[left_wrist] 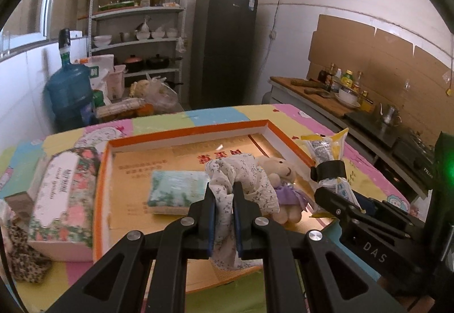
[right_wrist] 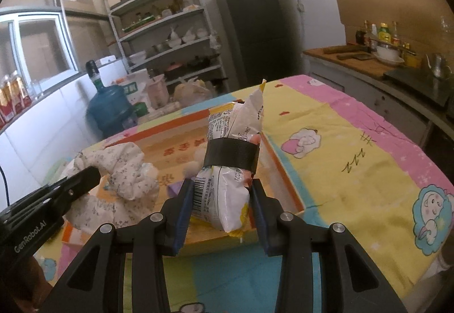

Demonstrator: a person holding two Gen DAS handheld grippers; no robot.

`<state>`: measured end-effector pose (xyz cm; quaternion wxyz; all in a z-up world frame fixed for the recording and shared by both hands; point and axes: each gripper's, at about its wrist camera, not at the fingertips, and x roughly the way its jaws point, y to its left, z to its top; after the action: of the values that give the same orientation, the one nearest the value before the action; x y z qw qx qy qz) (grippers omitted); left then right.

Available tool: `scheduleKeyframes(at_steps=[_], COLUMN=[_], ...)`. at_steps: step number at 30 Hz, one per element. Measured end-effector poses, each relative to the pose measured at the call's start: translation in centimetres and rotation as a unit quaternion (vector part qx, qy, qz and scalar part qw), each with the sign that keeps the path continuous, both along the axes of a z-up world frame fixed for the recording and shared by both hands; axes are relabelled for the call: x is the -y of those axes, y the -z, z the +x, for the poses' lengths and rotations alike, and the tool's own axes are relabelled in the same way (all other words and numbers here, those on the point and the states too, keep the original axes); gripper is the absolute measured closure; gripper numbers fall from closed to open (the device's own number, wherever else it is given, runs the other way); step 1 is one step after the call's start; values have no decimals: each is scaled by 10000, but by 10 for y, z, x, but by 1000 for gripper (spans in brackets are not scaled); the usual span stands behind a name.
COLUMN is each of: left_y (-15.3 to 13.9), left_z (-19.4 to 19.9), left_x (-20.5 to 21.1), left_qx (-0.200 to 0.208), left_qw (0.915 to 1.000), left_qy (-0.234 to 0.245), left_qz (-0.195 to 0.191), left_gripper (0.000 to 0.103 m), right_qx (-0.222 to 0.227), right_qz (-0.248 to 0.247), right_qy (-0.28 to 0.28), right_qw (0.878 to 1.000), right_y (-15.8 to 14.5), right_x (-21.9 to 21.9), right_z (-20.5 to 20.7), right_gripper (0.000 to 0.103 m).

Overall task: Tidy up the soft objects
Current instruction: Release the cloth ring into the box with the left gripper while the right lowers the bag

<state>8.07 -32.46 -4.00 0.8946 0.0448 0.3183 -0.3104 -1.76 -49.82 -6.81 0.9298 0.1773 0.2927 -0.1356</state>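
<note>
- The left claw (left_wrist: 224, 199) is closed tight on a white floral cloth (left_wrist: 244, 173); the cloth is pinched between the blue pads, bunches up ahead of the fingertips and hangs down behind them, above the tray
- The right claw (right_wrist: 221, 188) grips a white snack packet (right_wrist: 227, 196) between its fingers, only partly closed around the packet's bulk; the packet points forward and up past the fingertips, with a black band (right_wrist: 231, 155) across its middle; it hangs over the near right edge of the tray
- The shallow orange-rimmed cardboard tray (left_wrist: 181, 134) lies on the surface, which is covered by a pastel cartoon-print cloth (right_wrist: 354, 148)
- In the tray, a cream teddy bear in a purple dress (left_wrist: 279, 171) lies just right of the floral cloth, touching it; a pale green patterned pouch (left_wrist: 177, 191) lies just left of the left claw's tip
- Left of the tray, touching its rim, stands a floral tissue box (left_wrist: 62, 199); a leopard-print fabric (left_wrist: 22, 259) lies at the surface's near left edge
</note>
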Motion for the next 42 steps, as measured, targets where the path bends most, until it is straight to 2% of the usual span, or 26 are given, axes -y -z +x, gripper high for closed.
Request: scheduleKeyframes(at_steps=[14, 17, 22, 27, 34, 37, 42], left_y=[34, 37, 39, 38, 30, 25, 17], left_z=[26, 31, 34, 34, 27, 23, 18], left_x=[10, 10, 6, 4, -5, -9, -19], left_qx=[-537, -635, -696, -682, -550, -480, -401], left_qw=[9986, 9980, 9973, 9973, 9981, 9982, 9982], left_qy=[23, -37, -221, -257, -274, -346, -436], left_qz=[-6, -5, 21, 23, -53, -56, -111], left_gripper=[91, 81, 47, 43, 38, 30, 30], right_qx=[-228, -218, -214, -223, -141, -110, -49], right_qz=[204, 155, 127, 126, -1, -27, -10], right_qy=[-168, -154, -151, -73, 64, 73, 67], right_qw=[9994, 9995, 9996, 9996, 9999, 9999, 10000], right_y=[18, 18, 17, 17, 10, 7, 3], right_x=[9, 9, 10, 10, 9, 7, 2], right_z=[20, 21, 22, 21, 16, 13, 9], right_gripper=[62, 61, 59, 59, 45, 45, 45])
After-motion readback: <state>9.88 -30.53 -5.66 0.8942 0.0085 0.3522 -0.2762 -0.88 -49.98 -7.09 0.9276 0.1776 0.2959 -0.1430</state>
